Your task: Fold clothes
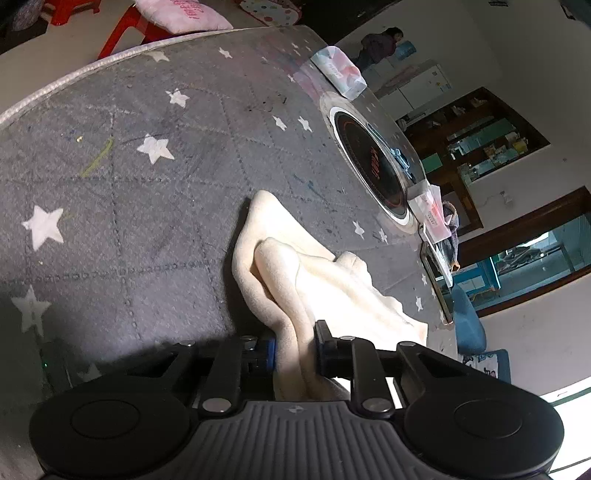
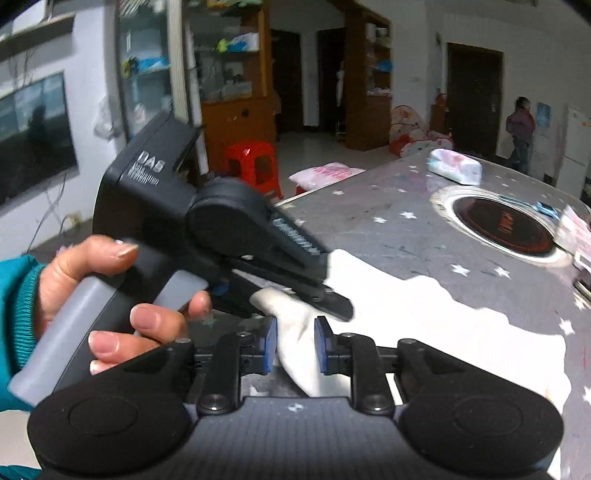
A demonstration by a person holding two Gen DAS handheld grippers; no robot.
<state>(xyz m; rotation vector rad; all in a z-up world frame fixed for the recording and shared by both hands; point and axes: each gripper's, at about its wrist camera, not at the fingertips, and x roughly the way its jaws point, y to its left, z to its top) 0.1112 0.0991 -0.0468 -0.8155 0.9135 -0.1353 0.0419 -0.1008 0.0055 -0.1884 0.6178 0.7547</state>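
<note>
Cream fleece garment (image 1: 295, 295) bunches on quilted cover (image 1: 129, 184).

The right claw (image 2: 295, 345) pinched a fold of the cream cloth (image 2: 424, 317). Just beyond it, the left claw (image 2: 334, 302), gripped by a hand (image 2: 107, 295), clamped the same cloth.

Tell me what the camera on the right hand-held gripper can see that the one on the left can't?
Only the right wrist view shows the person's hand in a teal sleeve holding the left hand-held gripper, and a red stool. Only the left wrist view shows the pink pillow up close and a big window. Both show the cream cloth, pinched by both hand-held grippers, the right hand-held gripper too, plus the starry grey cover, the round black cooktop and a tissue pack.
</note>
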